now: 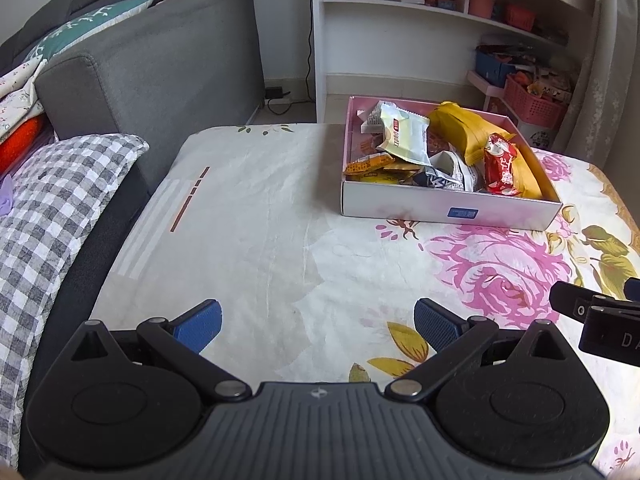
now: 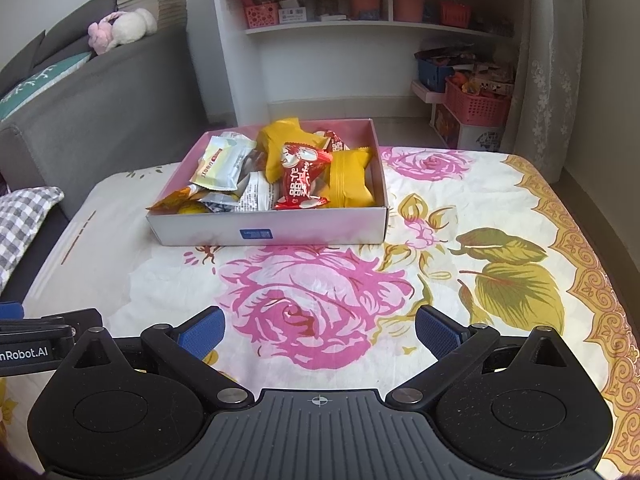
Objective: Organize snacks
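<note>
Grey sofa (image 1: 168, 60) left; white shelving (image 2: 360, 32) behind; floral tablecloth (image 2: 320, 300); pink basket (image 2: 476, 104).

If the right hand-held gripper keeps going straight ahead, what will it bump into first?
Probably the near wall of the snack box. The right hand-held gripper is open and points across bare flowered cloth toward it, though depth is hard to judge.

One open box (image 2: 280, 232) sits on the flowered cloth (image 2: 500, 208). Inside it are two red packets: one on top (image 2: 303, 178), one mostly hidden behind (image 2: 336, 141). Two yellow packets show, one at the back (image 2: 280, 142) and one at the right (image 2: 349, 178). There is one white-and-green packet (image 2: 222, 164) and one orange packet (image 2: 176, 200). The wrappers underneath are too jumbled to count.
</note>
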